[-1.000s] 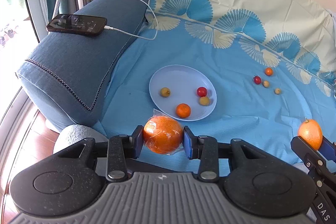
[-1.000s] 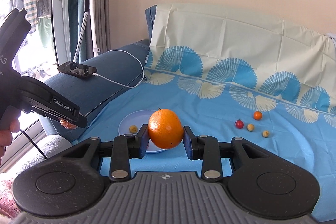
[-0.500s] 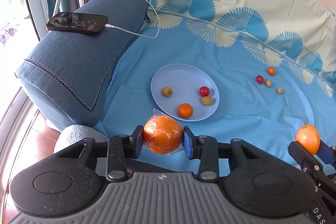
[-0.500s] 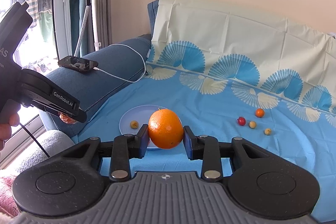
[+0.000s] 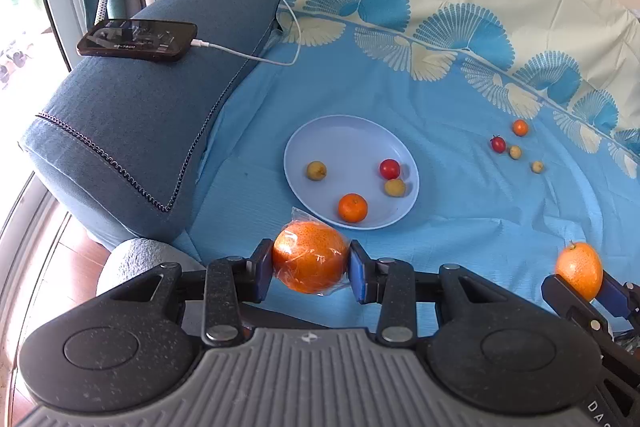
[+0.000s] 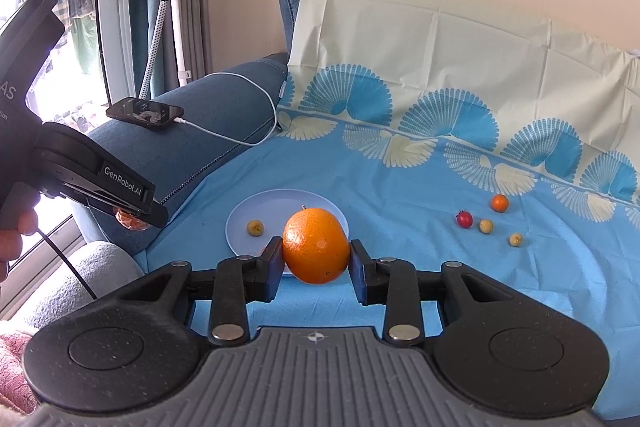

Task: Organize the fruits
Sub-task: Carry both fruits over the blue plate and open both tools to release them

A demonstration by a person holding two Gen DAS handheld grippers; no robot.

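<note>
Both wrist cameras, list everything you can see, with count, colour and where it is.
Plate: one, pale blue, on the cloth.
Fruits on plate: four; small orange, red tomato, two yellowish.
Loose fruits: four; red, orange, two yellowish, on the cloth right of the plate.
Cloth: one, blue and cream, over the sofa.
Phone: one, black, on the armrest, white cable plugged in.
Wrapped orange: one, in the left gripper.
Bare orange: one, in the right gripper.

Black speckled left gripper (image 5: 311,269), blue pads, 2 silver screws, ribbed grey base
</note>
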